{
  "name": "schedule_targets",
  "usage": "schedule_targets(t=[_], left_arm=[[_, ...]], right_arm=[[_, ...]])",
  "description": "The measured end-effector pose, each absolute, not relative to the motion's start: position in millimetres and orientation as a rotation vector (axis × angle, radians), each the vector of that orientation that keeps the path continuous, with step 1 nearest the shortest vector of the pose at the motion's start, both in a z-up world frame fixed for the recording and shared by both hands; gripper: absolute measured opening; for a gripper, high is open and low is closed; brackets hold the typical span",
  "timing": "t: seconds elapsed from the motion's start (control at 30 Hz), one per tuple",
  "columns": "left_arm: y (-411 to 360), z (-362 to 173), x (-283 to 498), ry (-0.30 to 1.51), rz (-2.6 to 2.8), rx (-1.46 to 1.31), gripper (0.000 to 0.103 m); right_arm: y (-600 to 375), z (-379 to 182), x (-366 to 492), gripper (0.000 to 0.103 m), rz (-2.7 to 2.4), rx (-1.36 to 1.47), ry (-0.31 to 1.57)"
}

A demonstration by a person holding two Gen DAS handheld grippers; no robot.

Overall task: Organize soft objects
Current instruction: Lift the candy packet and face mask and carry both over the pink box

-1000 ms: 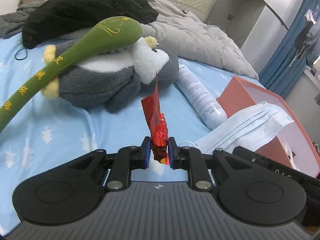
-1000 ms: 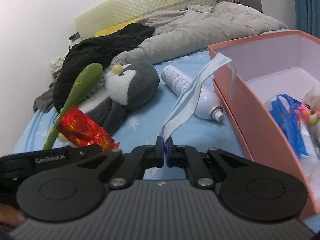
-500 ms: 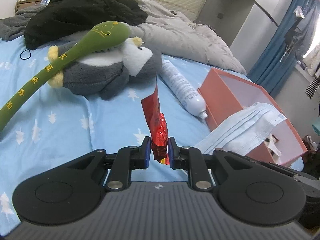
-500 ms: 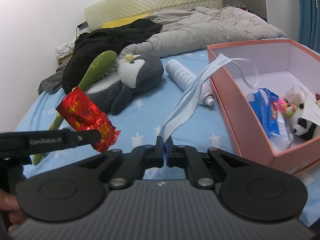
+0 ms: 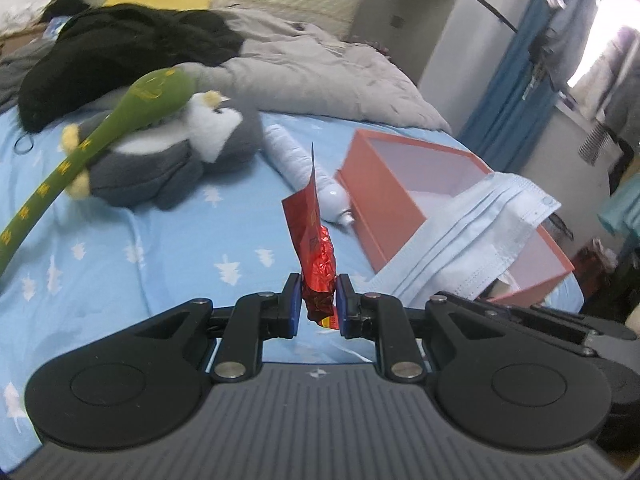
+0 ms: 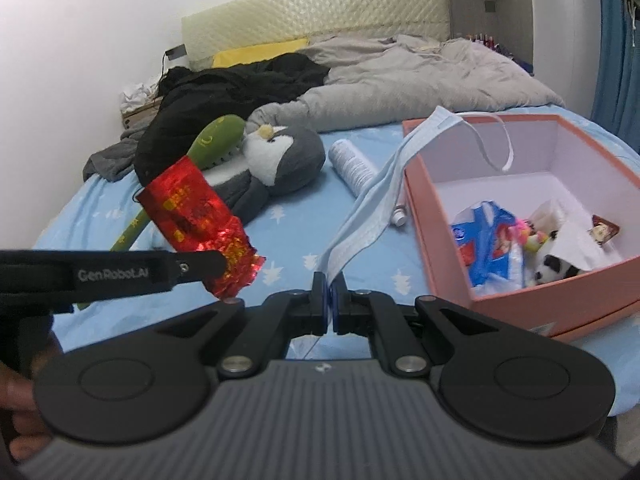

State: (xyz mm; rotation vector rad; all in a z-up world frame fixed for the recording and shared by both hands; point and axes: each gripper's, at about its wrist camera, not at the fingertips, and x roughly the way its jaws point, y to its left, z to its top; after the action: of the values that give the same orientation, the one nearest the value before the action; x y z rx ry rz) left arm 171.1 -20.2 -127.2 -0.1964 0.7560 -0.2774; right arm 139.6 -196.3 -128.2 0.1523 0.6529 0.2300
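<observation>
My left gripper (image 5: 317, 300) is shut on a crinkled red foil packet (image 5: 314, 246), held up above the blue bedsheet; the same red foil packet (image 6: 198, 216) shows at the left of the right wrist view. My right gripper (image 6: 330, 294) is shut on the lower edge of a light blue face mask (image 6: 374, 200), which hangs up and to the right over the pink box's near corner. The face mask (image 5: 472, 232) drapes across the pink box (image 5: 384, 200) in the left wrist view. The pink box (image 6: 440, 216) is open and holds several small items.
A grey penguin plush (image 6: 280, 156) lies on the bed with a long green plush (image 6: 216, 140) across it. A white spray bottle (image 6: 354, 166) lies between plush and box. Black clothing (image 6: 224, 92) and a grey quilt (image 6: 420, 80) cover the bed's far end.
Both grippers have risen and pulled back from the bed with their loads, so the plush, bottle and box look smaller and more of the box's inside shows.
</observation>
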Motion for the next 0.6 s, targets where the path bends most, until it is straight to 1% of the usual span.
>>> schedule_targets(t=[0.6], left_arm=[[-99.6, -81.4, 159.9, 0.773, -0.441, -0.042, 0.021]], right_arm=[[-269.1, -92.4, 96.2, 0.006, 0.155, 0.103, 0.634]])
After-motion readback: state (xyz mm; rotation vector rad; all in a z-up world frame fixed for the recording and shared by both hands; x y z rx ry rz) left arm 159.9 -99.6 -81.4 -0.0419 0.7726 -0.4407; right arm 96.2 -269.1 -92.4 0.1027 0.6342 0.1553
